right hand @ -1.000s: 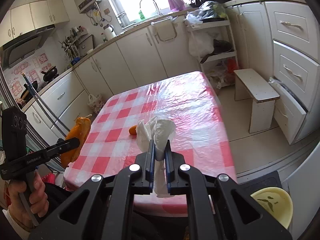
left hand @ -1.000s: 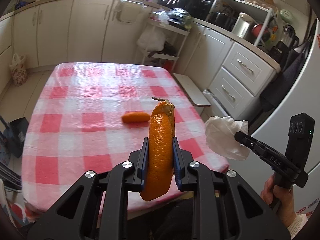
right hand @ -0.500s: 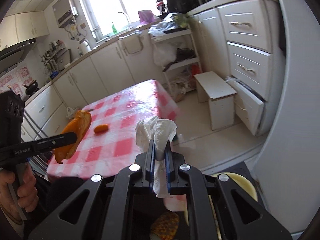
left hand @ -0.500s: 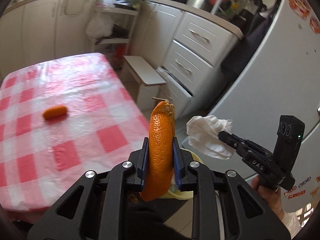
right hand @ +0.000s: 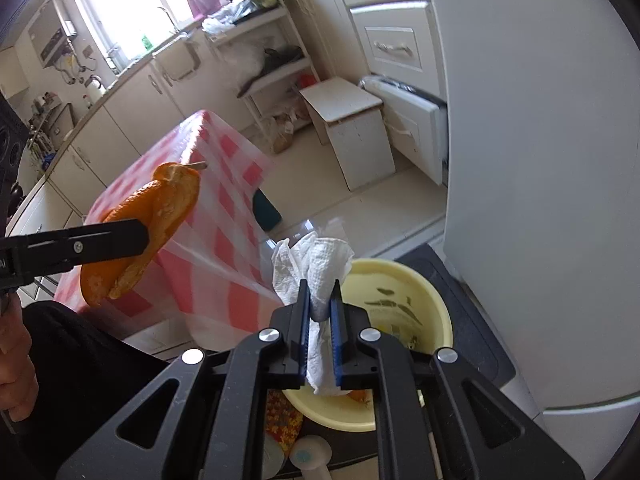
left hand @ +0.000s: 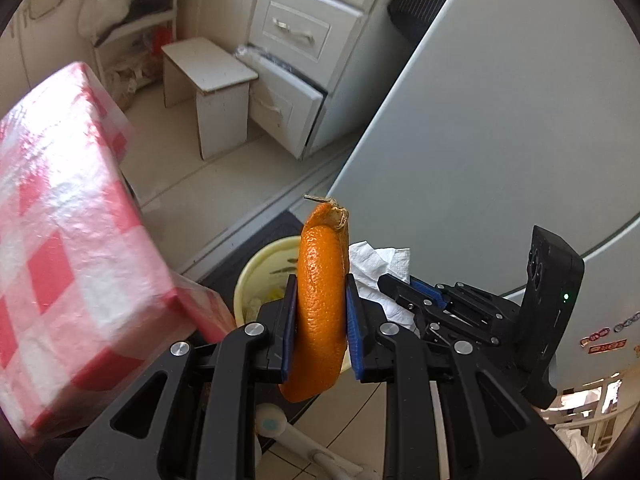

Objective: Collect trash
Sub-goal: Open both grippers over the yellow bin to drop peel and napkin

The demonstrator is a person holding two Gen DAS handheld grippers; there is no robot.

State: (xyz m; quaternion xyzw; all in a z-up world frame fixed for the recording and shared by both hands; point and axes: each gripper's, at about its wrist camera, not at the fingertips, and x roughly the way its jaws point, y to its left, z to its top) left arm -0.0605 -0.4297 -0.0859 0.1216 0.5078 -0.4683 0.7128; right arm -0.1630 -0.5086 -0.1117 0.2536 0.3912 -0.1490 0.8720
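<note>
A: What are the tongs holding?

B: The left gripper (left hand: 320,316) is clamped on a curl of orange peel (left hand: 322,304), upright between its blue pads. The right gripper (right hand: 320,328) pinches a crumpled paper towel (right hand: 316,264).

A: Where are they?

B: Both hang over the yellow bin (right hand: 404,292) on the floor, between the checked table (right hand: 224,216) on the left and the grey fridge (right hand: 540,160) on the right.

The peel (left hand: 322,280) is bright orange, the tissue (right hand: 316,264) white, the basin (right hand: 416,280) pale yellow. The worktop cloth (left hand: 60,248) is red-and-white checked; claw pads (right hand: 335,336) are blue on black frames.
</note>
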